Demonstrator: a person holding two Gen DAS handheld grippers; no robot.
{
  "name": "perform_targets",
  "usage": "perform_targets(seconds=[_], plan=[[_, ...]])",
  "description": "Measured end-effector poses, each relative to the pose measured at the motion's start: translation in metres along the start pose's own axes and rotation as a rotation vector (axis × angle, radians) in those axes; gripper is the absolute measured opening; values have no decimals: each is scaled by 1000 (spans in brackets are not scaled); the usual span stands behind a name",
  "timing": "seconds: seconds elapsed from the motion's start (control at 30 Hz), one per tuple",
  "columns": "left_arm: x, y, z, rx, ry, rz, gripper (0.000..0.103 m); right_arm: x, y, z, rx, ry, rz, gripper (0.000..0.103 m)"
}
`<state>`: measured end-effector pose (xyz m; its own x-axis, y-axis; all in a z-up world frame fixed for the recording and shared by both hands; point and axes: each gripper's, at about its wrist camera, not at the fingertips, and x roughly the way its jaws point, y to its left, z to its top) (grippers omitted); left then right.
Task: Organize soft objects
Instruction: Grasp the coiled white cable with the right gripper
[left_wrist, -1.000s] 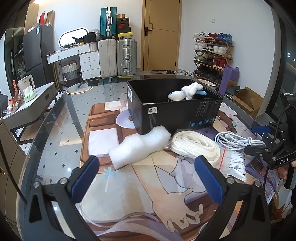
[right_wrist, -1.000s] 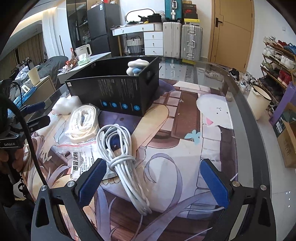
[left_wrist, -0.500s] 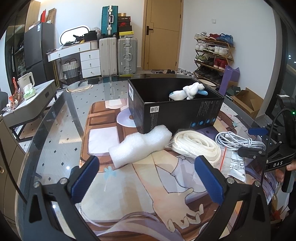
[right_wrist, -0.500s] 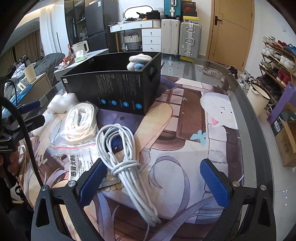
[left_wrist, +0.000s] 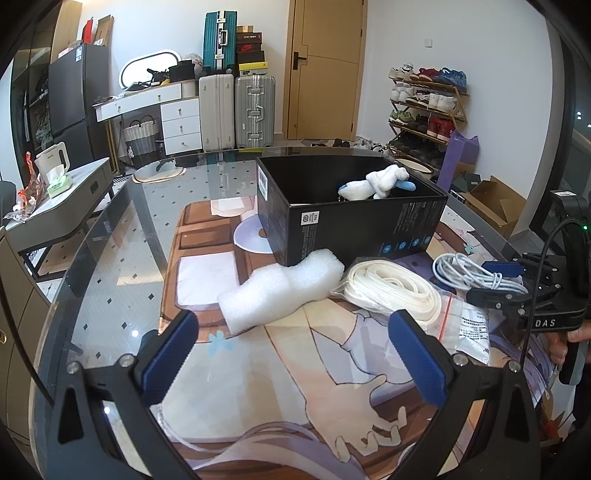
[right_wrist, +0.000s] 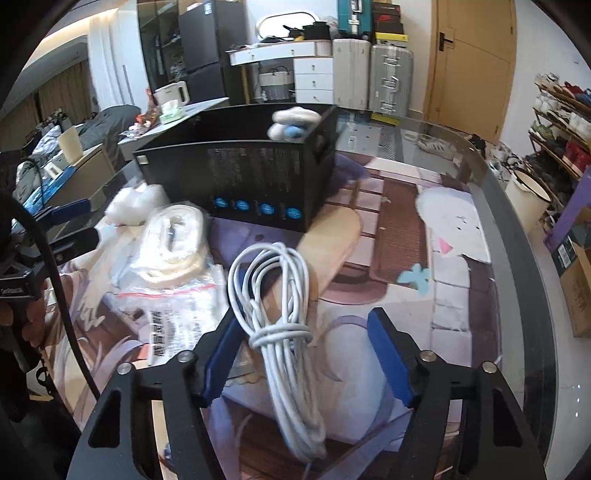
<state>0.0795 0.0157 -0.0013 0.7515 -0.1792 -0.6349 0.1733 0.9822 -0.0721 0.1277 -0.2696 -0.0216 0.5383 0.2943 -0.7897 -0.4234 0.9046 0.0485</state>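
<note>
A black box (left_wrist: 354, 218) stands on the glass table and holds a white and blue plush toy (left_wrist: 376, 182). In front of it lie a white foam piece (left_wrist: 280, 291), a bagged coil of cream strap (left_wrist: 391, 291) and a bundled white cable (right_wrist: 277, 314). My left gripper (left_wrist: 291, 354) is open and empty, a little short of the foam piece. My right gripper (right_wrist: 306, 358) is open, its blue pads on either side of the cable bundle without touching it. It also shows in the left wrist view (left_wrist: 495, 280). The box shows in the right wrist view (right_wrist: 243, 177).
A printed mat (left_wrist: 295, 387) covers the glass table (left_wrist: 110, 266). A clear bag with printed text (right_wrist: 177, 317) lies under the strap and cable. Suitcases (left_wrist: 236, 107), a dresser and a shoe rack (left_wrist: 424, 107) stand beyond the table.
My right gripper has moved forward and down over the white cable, so the bundle now sits between its pads, which have narrowed. My left gripper has barely moved.
</note>
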Motion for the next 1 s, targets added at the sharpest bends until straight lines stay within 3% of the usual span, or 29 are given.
perform_targets(seconds=[0.4,0.47,0.63,1.0], plan=[[0,0,0,0,-1,0,103,0,1,-3,-3,-9,-21,63],[0,0,0,-1,-1,0,103,-1,2,-4,-8,-12,-16,58],[-1,1,-1,-7,0,0,103,-5,7,-6,-33,-26,6,32],[2,6,0,-46,17,4,103,-15,14,-6,-63,-73,26,31]])
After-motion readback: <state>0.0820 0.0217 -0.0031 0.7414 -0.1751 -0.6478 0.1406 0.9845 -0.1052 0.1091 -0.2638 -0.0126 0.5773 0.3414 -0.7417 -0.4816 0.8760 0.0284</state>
